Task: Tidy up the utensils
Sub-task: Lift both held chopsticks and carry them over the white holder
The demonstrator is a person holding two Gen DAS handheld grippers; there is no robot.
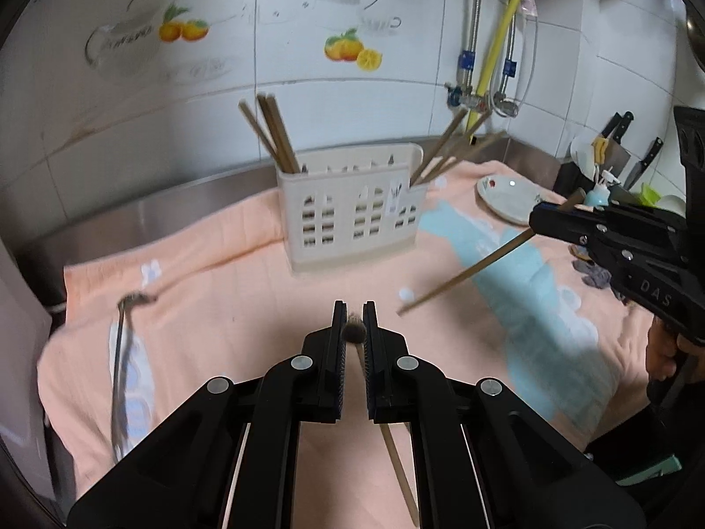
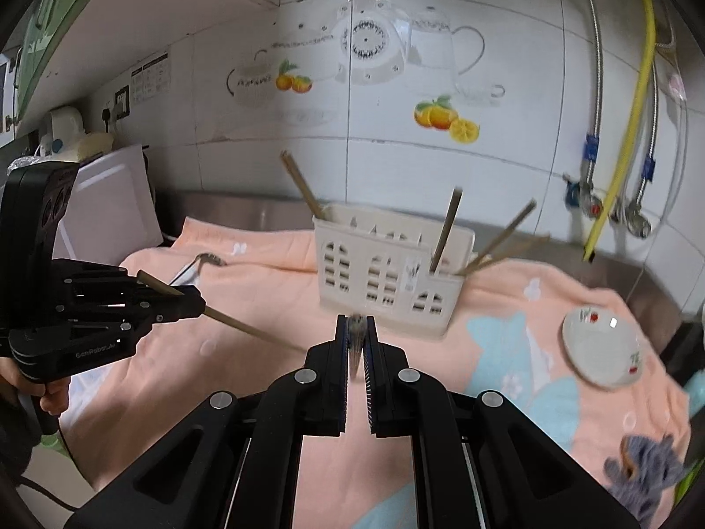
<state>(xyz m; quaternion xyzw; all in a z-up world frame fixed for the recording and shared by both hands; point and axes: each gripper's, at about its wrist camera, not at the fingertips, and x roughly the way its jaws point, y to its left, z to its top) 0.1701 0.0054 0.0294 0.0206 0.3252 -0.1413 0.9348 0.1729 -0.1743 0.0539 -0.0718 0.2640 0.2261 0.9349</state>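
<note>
A cream plastic utensil holder (image 1: pixel 352 211) (image 2: pixel 387 277) stands on the peach towel, with several brown chopsticks leaning out at its left and right ends. My left gripper (image 1: pixel 354 308) is shut on a brown chopstick (image 1: pixel 398 471); it also shows in the right wrist view (image 2: pixel 194 304) with the chopstick (image 2: pixel 246 328) slanting down to the towel. My right gripper (image 2: pixel 355 322) is shut on another chopstick (image 2: pixel 354 355); it shows in the left wrist view (image 1: pixel 535 220) with its chopstick (image 1: pixel 467 271) slanting down left. Both grippers hover in front of the holder.
A metal ladle (image 1: pixel 121 352) (image 2: pixel 194 271) lies on the towel's left side. A small white dish (image 1: pixel 506 198) (image 2: pixel 601 350) sits at the right. Knives and dishes (image 1: pixel 617 150) stand at far right. Pipes and a yellow hose (image 2: pixel 625 132) run down the tiled wall.
</note>
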